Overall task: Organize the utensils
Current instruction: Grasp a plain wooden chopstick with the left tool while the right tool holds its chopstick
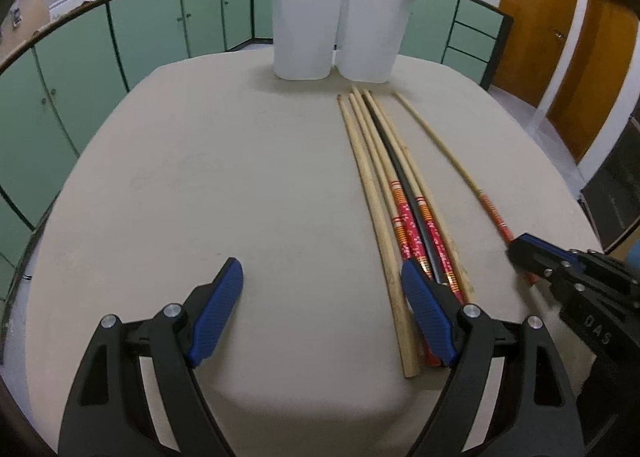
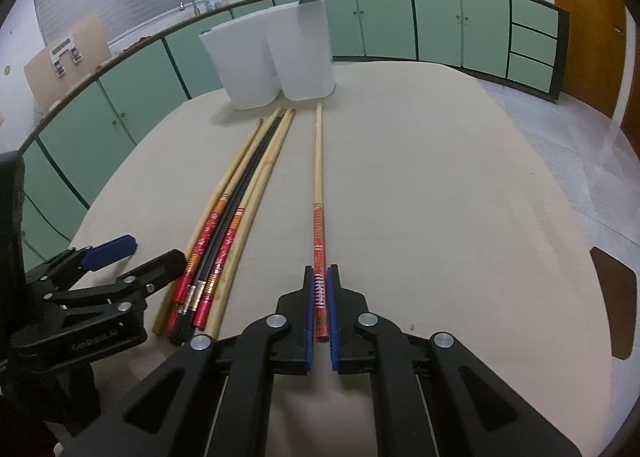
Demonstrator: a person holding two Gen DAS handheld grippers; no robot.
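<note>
**Right claw pinches the lone chopstick**

At the left, the left gripper (image 1: 320,313) stands spread wide over the beige cloth-covered table (image 1: 240,177), holding nothing. Next comes the bundle of bamboo, black and red-patterned chopsticks (image 1: 400,193), then the single red-handled bamboo chopstick (image 2: 319,193), lying apart. The right gripper (image 2: 319,307) is pressed together on its red end. Lift it evenly (tip up first, probably) toward the white two-compartment plastic holder (image 1: 338,25).

Bare table (image 1: 200,177) from 9 to 12 o'clock; chopstick bundle (image 1: 394,193) blocking at 1; white holder (image 1: 336,25) standing at 12.
</note>
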